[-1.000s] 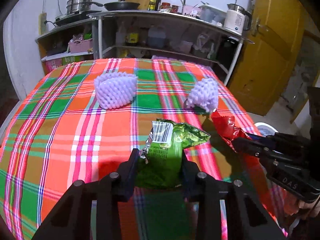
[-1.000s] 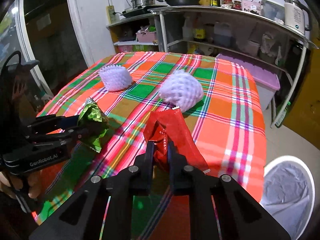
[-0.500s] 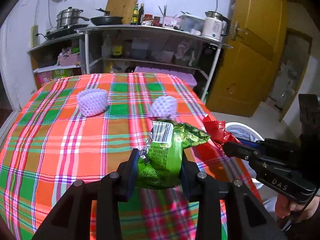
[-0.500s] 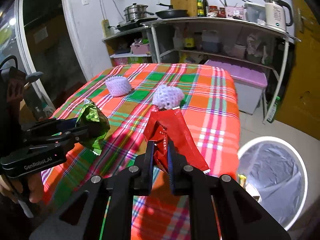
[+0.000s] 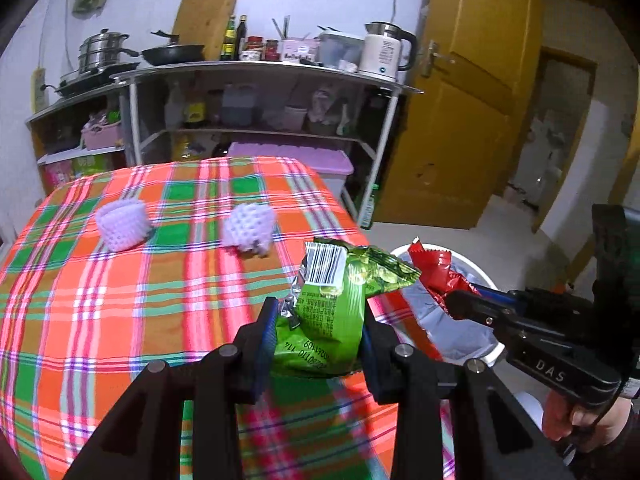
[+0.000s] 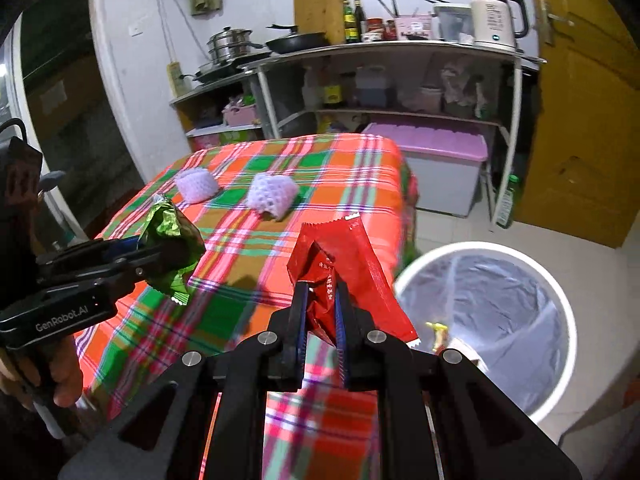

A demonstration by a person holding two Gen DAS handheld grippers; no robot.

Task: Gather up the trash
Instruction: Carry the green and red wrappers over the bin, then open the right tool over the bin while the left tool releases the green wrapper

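Observation:
My left gripper (image 5: 318, 320) is shut on a green snack wrapper (image 5: 340, 304), held above the right side of the plaid table (image 5: 120, 300). My right gripper (image 6: 322, 304) is shut on a red wrapper (image 6: 344, 268), lifted near the table's right edge. In the left wrist view the right gripper (image 5: 452, 300) holds the red wrapper (image 5: 436, 268) over the rim of a white bin (image 5: 480, 276). In the right wrist view the left gripper (image 6: 152, 256) carries the green wrapper (image 6: 172, 236). The bin (image 6: 556, 288), lined with a clear bag, stands on the floor to the right.
Two lilac foam fruit nets (image 5: 124, 224) (image 5: 248, 230) lie at the far part of the table. Behind it stand metal shelves (image 5: 256, 120) with pots, bottles and a kettle, and a lilac-lidded box (image 6: 436, 160). A yellow door (image 5: 472, 120) is at the right. A hand (image 6: 60, 372) grips the left tool.
Both grippers have pulled back and to the right, rising off the table with their wrappers. The foam nets look farther away and the white bin has come into view.

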